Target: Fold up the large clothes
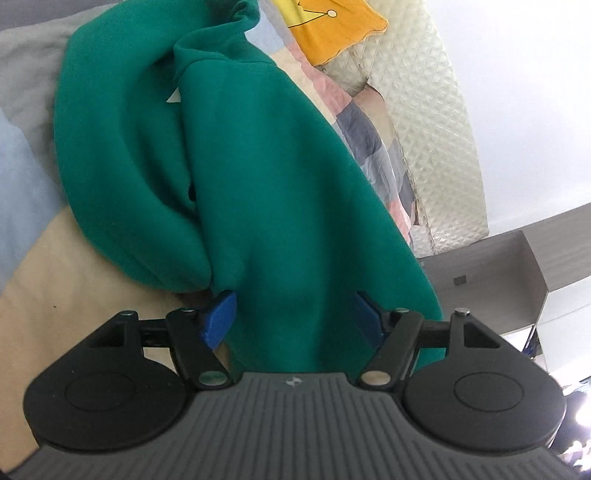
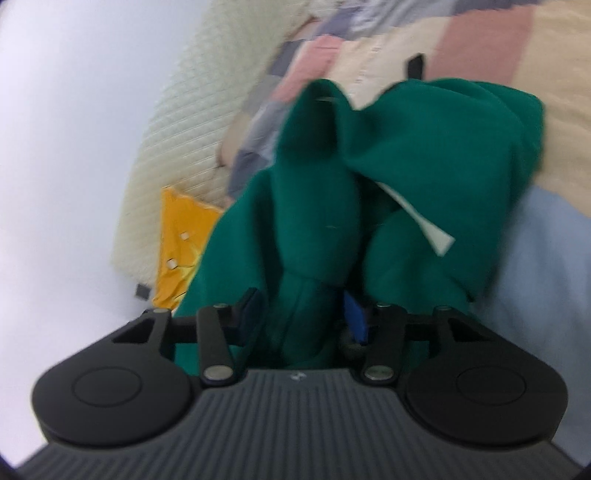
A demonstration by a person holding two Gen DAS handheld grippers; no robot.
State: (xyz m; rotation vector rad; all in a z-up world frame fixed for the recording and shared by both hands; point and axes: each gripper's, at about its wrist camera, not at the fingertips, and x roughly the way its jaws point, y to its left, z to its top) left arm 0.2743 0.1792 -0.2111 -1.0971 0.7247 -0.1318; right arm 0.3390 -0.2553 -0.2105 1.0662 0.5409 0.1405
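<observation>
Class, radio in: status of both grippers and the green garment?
Left gripper astride green garment. Right gripper around bunched fold; grip unclear. Nothing in the way.

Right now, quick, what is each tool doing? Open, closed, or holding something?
Left tool: green sweatshirt lies between its blue pads, but whether they pinch it cannot be told.
Right tool: sweatshirt bunched between its pads; too blurry to tell if it grips.

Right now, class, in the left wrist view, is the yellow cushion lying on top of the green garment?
No: the yellow cushion sits beyond the green garment, against the quilted cream headboard, not on it.
</observation>
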